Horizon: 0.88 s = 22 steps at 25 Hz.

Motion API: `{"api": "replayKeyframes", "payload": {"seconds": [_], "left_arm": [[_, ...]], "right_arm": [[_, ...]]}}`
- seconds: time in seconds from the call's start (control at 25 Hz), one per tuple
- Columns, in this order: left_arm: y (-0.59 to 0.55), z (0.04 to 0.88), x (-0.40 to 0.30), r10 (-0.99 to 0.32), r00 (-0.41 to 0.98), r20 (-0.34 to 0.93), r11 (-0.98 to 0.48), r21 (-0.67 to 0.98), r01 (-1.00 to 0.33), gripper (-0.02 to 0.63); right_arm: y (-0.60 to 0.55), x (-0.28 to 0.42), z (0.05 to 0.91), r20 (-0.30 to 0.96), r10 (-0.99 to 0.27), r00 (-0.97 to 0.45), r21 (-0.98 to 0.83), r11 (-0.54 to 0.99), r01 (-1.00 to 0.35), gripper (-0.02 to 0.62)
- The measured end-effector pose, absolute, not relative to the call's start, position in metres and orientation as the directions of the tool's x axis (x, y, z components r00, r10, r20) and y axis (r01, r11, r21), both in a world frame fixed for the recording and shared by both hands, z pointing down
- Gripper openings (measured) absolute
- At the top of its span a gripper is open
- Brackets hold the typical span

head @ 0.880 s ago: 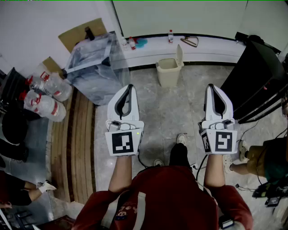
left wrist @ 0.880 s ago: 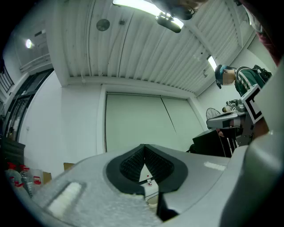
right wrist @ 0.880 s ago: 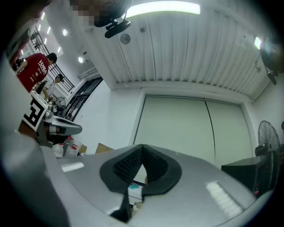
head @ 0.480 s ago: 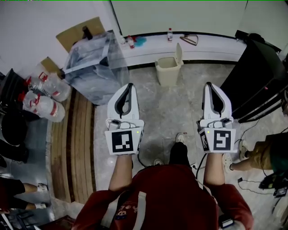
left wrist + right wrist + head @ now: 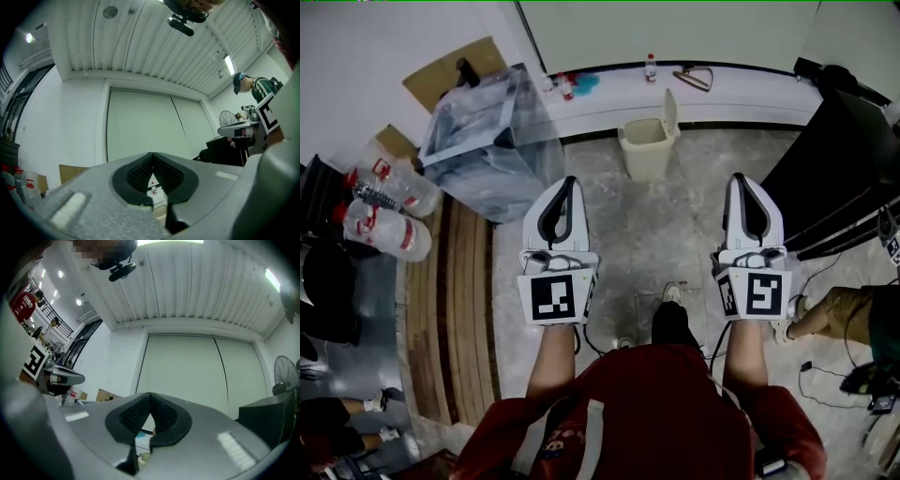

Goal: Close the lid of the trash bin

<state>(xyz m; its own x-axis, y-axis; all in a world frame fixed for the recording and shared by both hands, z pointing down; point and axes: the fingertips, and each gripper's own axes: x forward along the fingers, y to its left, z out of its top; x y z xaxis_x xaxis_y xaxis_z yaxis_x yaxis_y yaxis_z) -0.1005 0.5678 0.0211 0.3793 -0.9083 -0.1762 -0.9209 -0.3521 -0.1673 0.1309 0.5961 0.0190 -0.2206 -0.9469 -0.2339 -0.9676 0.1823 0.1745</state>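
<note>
A small beige trash bin stands on the floor against the white ledge, and its lid is tipped up and open. Both grippers hover side by side well short of it. My left gripper is shut and holds nothing, and the bin lies ahead and to its right. My right gripper is shut too, with the bin ahead and to its left. In the left gripper view the jaw tips meet, and the bin's pale rim peeks through the gap below. The right gripper view shows the tips touching.
A large clear plastic-lined container stands at the left, with big water bottles beside it. A black cabinet fills the right. The white ledge carries a small bottle. Another person's legs and cables lie at the right.
Both grippers stay where they were, still shut. The head view has drifted, so the bin sits a little higher and further left. The person at the right has shifted a leg.
</note>
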Motion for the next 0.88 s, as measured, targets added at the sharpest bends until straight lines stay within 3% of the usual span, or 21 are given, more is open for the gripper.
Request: {"api": "replayKeyframes", "payload": {"seconds": [0.88], "left_arm": [[0.382,0.019,0.053,-0.925,0.351,-0.143,-0.326,-0.175,-0.929,0.005]], "right_arm": [[0.396,0.278,0.034,-0.197,-0.940,-0.278,0.140,0.253,-0.957,0.000]]}}
